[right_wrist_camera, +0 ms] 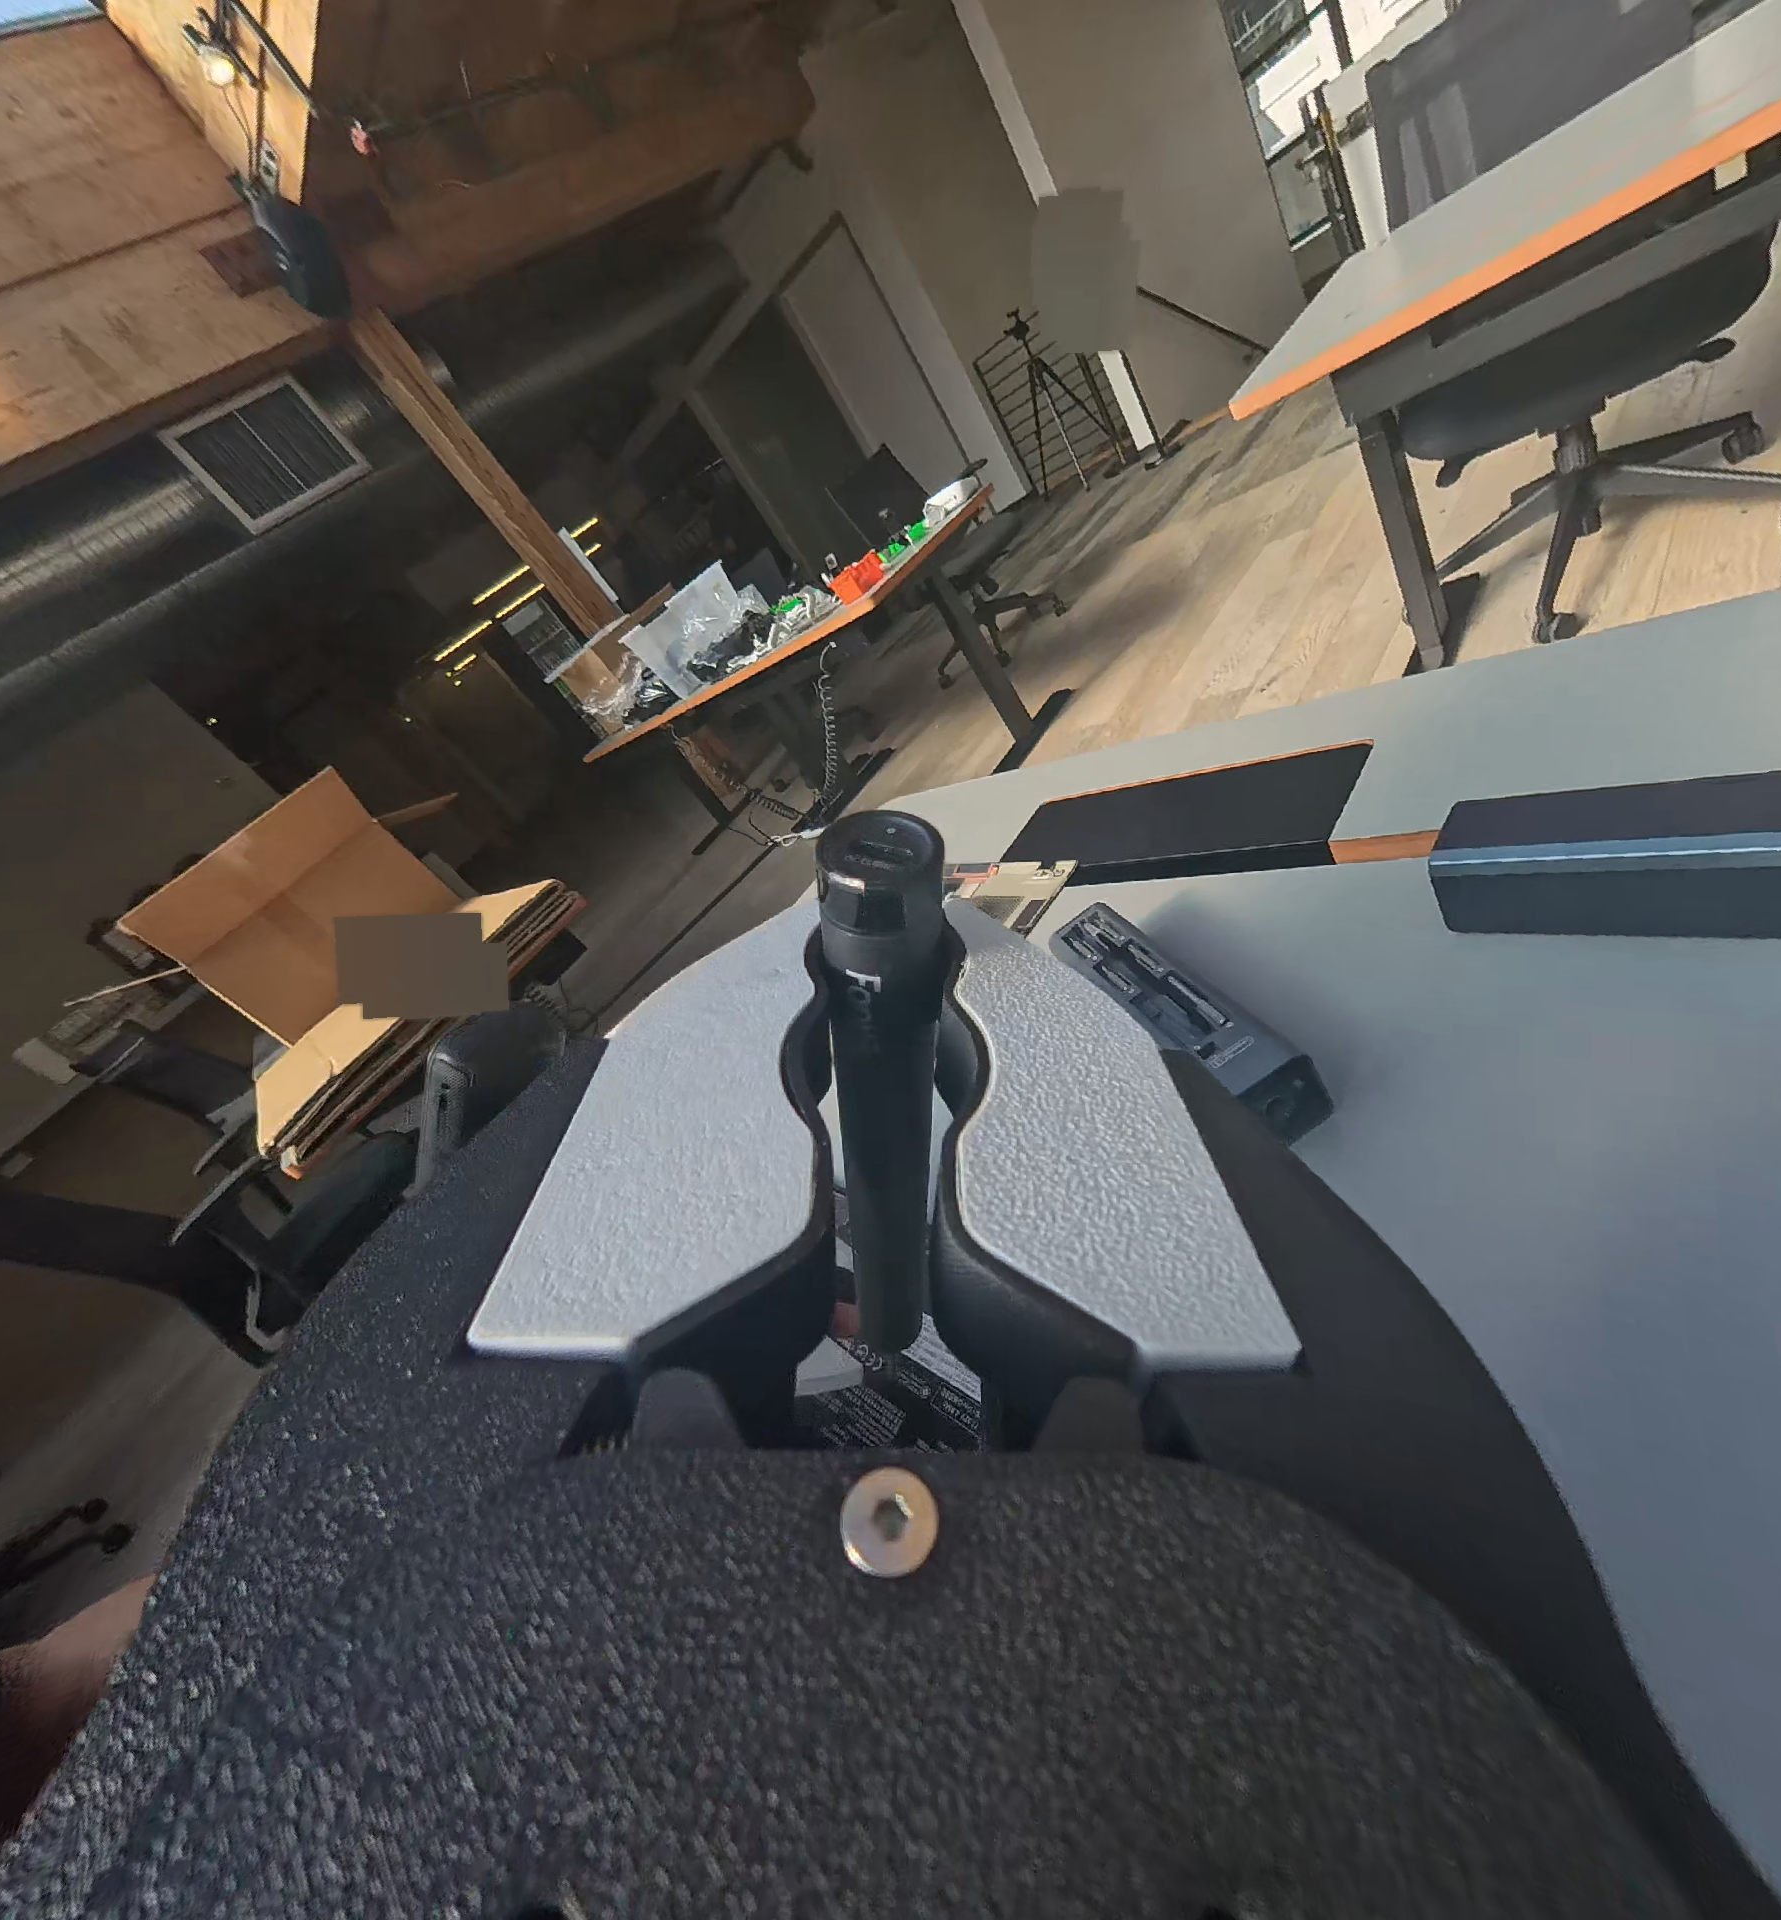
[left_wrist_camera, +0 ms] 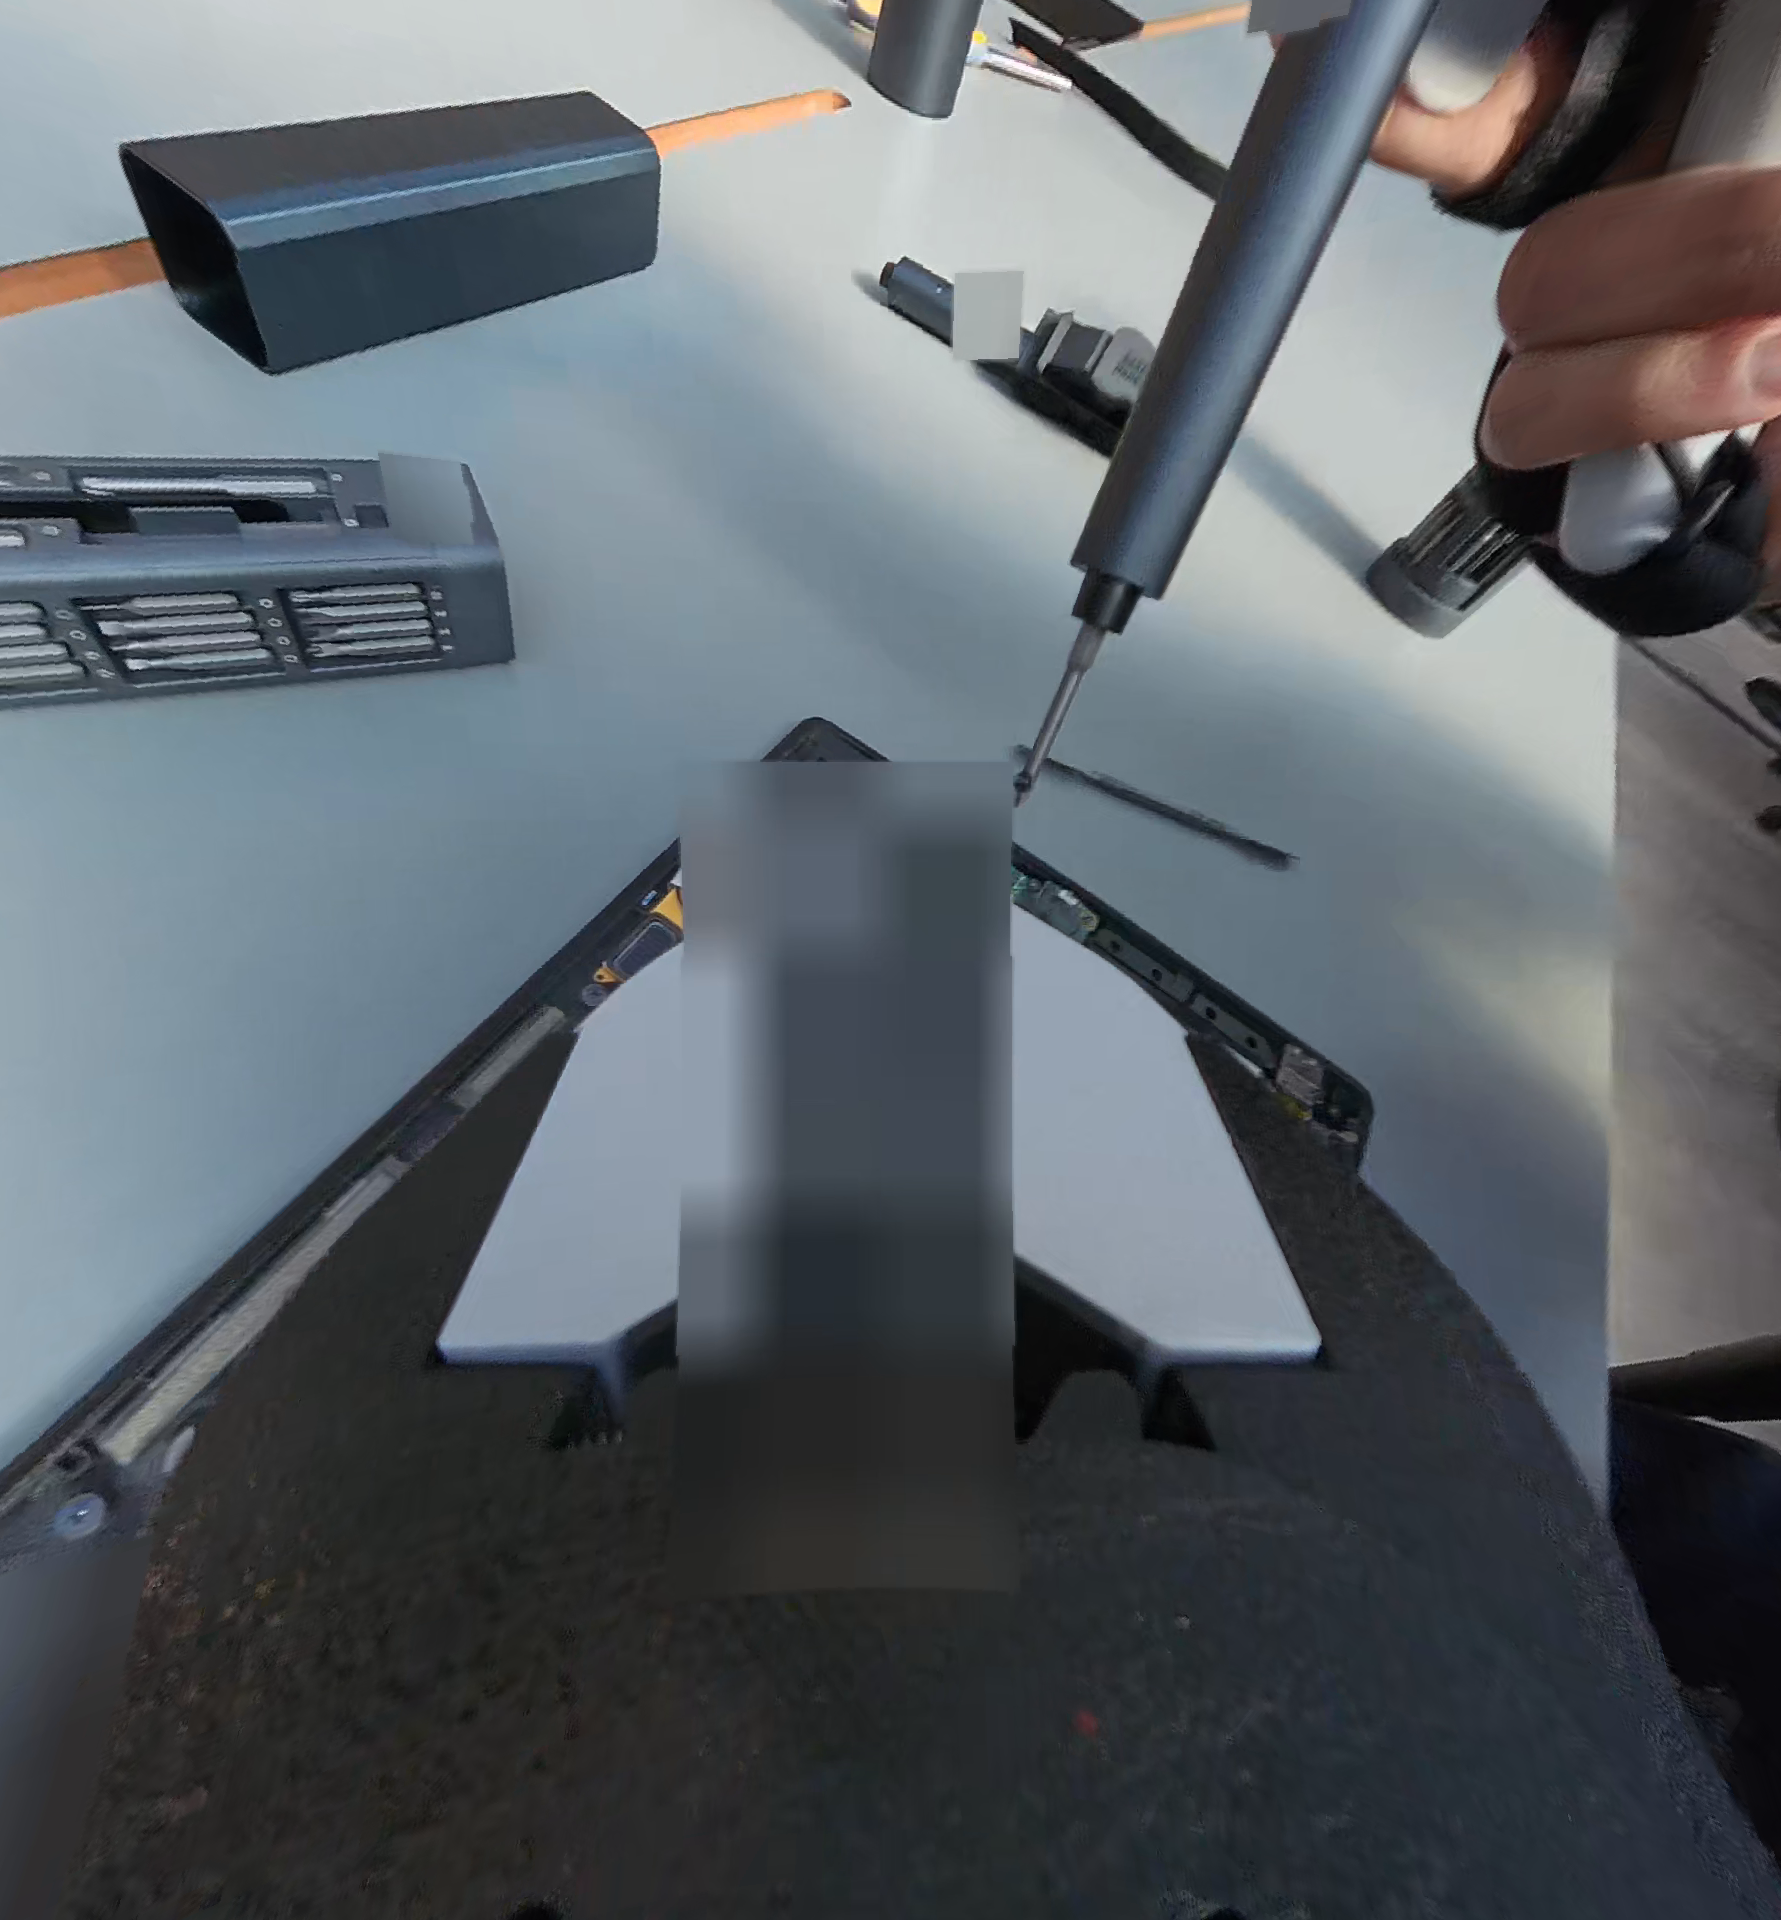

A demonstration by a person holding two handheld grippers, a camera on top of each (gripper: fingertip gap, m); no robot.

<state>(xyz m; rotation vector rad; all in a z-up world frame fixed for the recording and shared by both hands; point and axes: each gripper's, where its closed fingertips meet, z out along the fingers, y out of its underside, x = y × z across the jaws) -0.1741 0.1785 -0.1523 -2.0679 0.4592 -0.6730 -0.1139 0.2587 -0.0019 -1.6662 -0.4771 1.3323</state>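
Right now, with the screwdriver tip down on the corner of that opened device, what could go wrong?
1. The electric screwdriver leans steeply, so its bit may slip off the small screw at the opened device edge and scratch nearby parts.
2. The right tool grips the driver near its top, so the tip may wobble.
3. The left tool spreads over the device, apparently without clamping it, so it could shift.
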